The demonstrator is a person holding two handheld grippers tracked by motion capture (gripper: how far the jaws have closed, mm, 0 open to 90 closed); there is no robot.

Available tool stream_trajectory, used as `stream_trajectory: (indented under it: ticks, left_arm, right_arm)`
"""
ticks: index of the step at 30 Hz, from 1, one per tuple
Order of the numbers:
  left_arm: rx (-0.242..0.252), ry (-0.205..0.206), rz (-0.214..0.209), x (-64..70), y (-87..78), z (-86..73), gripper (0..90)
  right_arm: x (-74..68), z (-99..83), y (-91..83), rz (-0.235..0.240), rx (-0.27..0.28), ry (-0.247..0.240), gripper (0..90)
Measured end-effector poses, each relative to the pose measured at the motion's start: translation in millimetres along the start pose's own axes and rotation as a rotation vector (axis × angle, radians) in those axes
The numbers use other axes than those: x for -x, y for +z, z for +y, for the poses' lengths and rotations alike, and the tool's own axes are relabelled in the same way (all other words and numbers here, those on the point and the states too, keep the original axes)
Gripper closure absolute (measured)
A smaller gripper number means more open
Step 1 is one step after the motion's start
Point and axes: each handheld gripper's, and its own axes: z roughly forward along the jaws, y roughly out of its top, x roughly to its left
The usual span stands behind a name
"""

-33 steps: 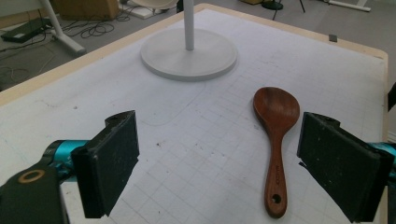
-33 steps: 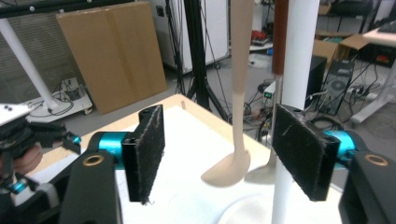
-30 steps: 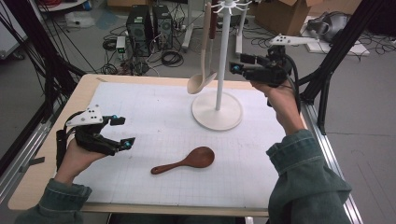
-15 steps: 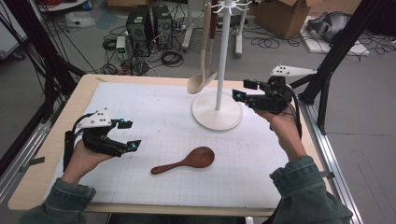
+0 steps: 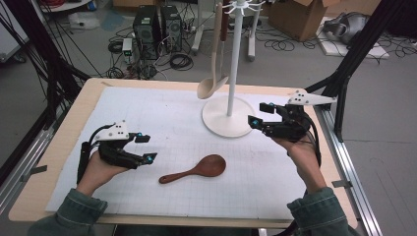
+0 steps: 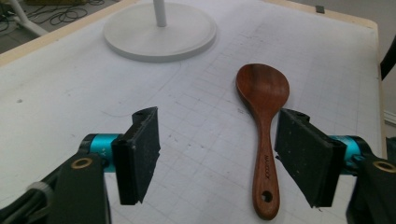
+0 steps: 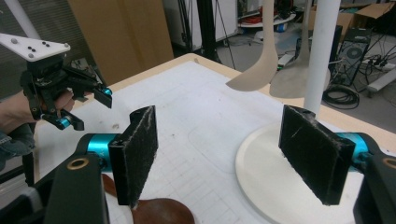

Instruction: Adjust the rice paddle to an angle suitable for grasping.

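1. The left claw (image 5: 145,148) hovers low over the white gridded mat (image 5: 147,113) on the light wooden desk (image 5: 64,128), jaws spread wide and holding nothing.
2. In the left gripper view the left claw (image 6: 219,156) has the handle of the dark brown wooden rice spoon (image 6: 262,121) just inside its right-hand pad, with clear mat between the pads.
3. The dark brown wooden rice spoon (image 5: 196,168) lies flat on the mat, near the front middle of the desk, bowl pointing toward the white round-based utensil stand (image 5: 231,105).
4. The right claw (image 5: 261,114) sits just beside the stand's round base, jaws wide apart and empty.
5. A pale wooden ladle (image 5: 212,73) hangs from the stand, its bowl above the mat's far edge.
6. The right gripper view shows the stand's pole (image 7: 322,51) above the right-hand pad.
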Motion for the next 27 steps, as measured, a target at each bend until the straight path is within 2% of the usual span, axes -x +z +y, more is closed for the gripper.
stream_trajectory:
  ticks: [15,19,27]
  left_arm:
    - [-0.115,0.012,-0.096,12.6,38.2,-12.8,48.6]
    - [-0.141,0.006,-0.118,15.6,48.1,-15.5,50.3]
    - [-0.198,0.02,-0.153,21.4,66.0,-20.8,54.5]
  right_arm:
    - [-3.1,-39.4,-2.6,0.01,-0.04,0.004,27.5]
    - [-3.7,-46.7,-5.8,0.008,-0.042,0.01,27.4]
    - [-3.5,-59.5,-7.6,0.009,-0.051,0.02,27.2]
